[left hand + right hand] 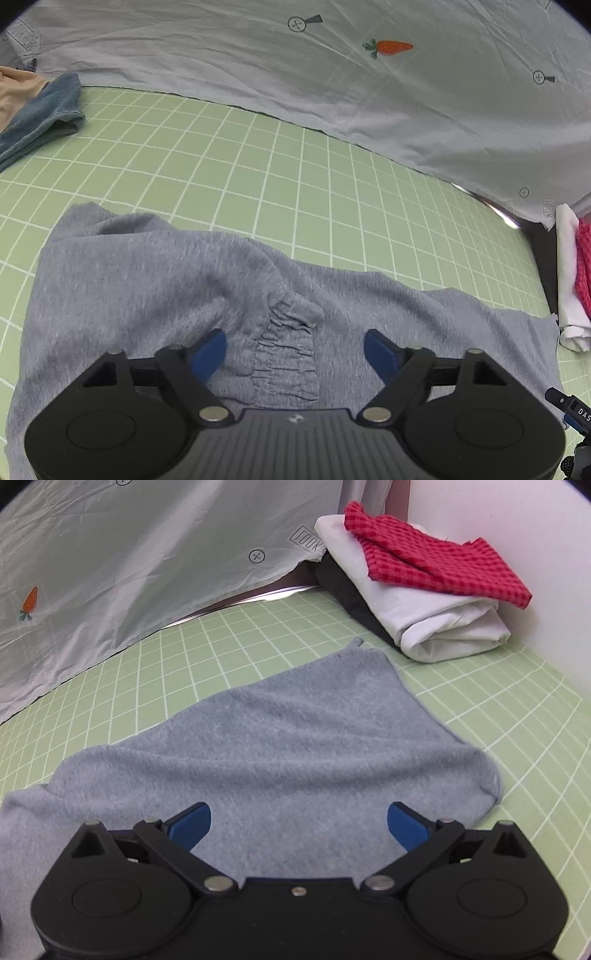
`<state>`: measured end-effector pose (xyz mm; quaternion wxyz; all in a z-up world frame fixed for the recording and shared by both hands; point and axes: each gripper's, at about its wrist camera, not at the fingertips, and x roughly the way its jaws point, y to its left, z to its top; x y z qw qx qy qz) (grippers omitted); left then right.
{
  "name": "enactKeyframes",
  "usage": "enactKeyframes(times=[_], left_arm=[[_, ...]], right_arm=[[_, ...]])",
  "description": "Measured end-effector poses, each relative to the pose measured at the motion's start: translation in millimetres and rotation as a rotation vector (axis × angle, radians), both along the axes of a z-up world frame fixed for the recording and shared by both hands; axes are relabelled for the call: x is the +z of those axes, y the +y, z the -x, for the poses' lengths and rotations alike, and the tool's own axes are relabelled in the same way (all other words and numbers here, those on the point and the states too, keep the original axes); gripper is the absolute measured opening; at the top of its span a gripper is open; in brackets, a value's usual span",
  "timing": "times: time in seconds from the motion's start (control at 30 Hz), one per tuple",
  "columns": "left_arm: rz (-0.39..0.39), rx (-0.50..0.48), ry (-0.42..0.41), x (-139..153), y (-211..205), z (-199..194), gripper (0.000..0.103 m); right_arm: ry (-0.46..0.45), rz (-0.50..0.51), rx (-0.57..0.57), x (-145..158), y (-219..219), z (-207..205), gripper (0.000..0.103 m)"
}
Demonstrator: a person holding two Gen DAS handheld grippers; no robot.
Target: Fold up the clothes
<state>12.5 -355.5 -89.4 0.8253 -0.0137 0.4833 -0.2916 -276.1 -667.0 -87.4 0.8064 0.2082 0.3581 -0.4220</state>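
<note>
In the left wrist view, the left gripper [295,349] hangs over the grey garment [147,280], its blue fingers [208,354] spread wide apart with nothing between them. The grey garment lies rumpled on the green grid mat [221,158] that covers the desk, and a gathered elastic band [286,354] of the garment sits right between the fingers. Beyond the garment, a pale sheet with a carrot print [391,47] hangs along the far edge of the mat. Far to the left of the garment lies a blue towel [44,114], with a tan cloth [14,92] touching it. To the garment's right, a white folded cloth [569,280] and a pink one [583,269] stand at the mat's edge.

In the right wrist view, the right gripper [299,827] is likewise spread open above the grey garment [295,738], holding nothing. The garment tapers to a corner pointing away. Just beyond that corner sits a stack: a red checked cloth [436,561] atop a white folded cloth [443,624], over something dark [347,590].
</note>
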Motion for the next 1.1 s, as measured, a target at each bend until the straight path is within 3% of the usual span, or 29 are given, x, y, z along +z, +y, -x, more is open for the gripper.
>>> enactKeyframes(times=[0.23,0.5,0.93,1.03,1.1], left_arm=[[-0.029,0.124,-0.048,16.8,23.8,0.6,0.092],[-0.126,0.189,-0.048,12.0,35.4,4.7,0.093],[-0.187,0.203,-0.05,8.8,25.6,10.2,0.093],[-0.17,0.213,-0.067,13.6,28.5,12.4,0.093],[-0.153,0.225,-0.075,17.5,32.6,14.5,0.093]], right_arm=[[0.06,0.05,0.004,-9.7,-43.3,9.0,0.103],[0.059,-0.006,-0.006,-36.3,-97.7,20.6,0.103],[0.041,-0.004,0.055,-39.9,-97.8,20.6,0.1],[0.024,0.003,0.096,-34.2,-90.2,21.3,0.068],[0.004,-0.012,0.127,-28.9,-84.4,21.2,0.009]])
